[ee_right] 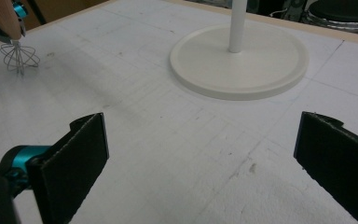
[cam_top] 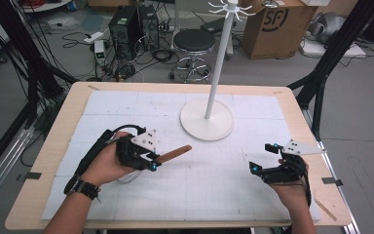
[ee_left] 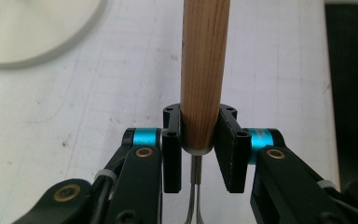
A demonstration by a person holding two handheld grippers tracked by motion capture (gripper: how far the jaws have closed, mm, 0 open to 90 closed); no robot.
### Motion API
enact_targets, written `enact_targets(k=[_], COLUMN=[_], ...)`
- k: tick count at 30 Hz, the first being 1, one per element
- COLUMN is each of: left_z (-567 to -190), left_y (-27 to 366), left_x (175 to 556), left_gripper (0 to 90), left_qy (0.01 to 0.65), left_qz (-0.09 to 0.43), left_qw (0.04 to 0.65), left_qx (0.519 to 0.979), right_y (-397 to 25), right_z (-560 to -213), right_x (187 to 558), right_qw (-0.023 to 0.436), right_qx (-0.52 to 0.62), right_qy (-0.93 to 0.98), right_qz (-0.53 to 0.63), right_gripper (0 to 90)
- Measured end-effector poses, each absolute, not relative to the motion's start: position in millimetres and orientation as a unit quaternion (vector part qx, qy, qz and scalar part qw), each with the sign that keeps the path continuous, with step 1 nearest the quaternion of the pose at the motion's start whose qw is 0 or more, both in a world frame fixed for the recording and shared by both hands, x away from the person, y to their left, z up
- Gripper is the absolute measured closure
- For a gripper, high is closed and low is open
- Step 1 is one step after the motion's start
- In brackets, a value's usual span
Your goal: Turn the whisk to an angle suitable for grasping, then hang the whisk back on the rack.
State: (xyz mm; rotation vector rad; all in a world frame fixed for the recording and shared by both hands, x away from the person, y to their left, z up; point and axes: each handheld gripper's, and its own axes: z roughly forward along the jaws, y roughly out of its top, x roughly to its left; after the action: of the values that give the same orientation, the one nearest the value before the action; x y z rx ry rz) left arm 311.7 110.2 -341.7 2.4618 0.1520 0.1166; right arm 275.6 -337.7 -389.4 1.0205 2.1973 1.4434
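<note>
Left two-jaw black gripper (ee_left: 198, 149) clamped on wooden-handled wire whisk (ee_left: 204, 70), handle aimed toward round white stand base (cam_top: 207, 119) on white gridded table mat (cam_top: 224, 185); right black gripper (ee_right: 200, 163) spread wide, empty, low over mat, well apart

Beyond the wooden surface (cam_top: 58, 146) lies a grey floor (cam_top: 365, 112) strewn with cables (cam_top: 121, 68). A black round stool (cam_top: 194, 41) stands near computer towers (cam_top: 126, 24), and a cardboard box (cam_top: 280, 27) sits to the right.
</note>
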Motion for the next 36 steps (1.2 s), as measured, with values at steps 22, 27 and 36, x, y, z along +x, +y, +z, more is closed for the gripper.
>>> enact_targets(k=[22, 27, 36], left_z=[-315.3, -310.9, -297.1], left_y=[128.0, 133.3, 130.5], left_x=[314.8, 317.9, 322.2], left_gripper=[73.8, 73.8, 73.8], left_qy=[0.091, 0.101, 0.108], left_qz=[0.05, 0.047, 0.041], left_qw=[0.425, 0.443, 0.479], left_qx=[0.899, 0.89, 0.87], right_y=[-333.7, -333.3, -333.9], right_z=[-386.0, -386.2, -385.5], right_x=[279.6, 279.3, 276.4], right_qw=[0.162, 0.163, 0.163], right_qx=[0.354, 0.354, 0.35], right_qy=[0.768, 0.769, 0.77], right_qz=[0.508, 0.506, 0.508], right_gripper=[1.7, 1.7, 1.7])
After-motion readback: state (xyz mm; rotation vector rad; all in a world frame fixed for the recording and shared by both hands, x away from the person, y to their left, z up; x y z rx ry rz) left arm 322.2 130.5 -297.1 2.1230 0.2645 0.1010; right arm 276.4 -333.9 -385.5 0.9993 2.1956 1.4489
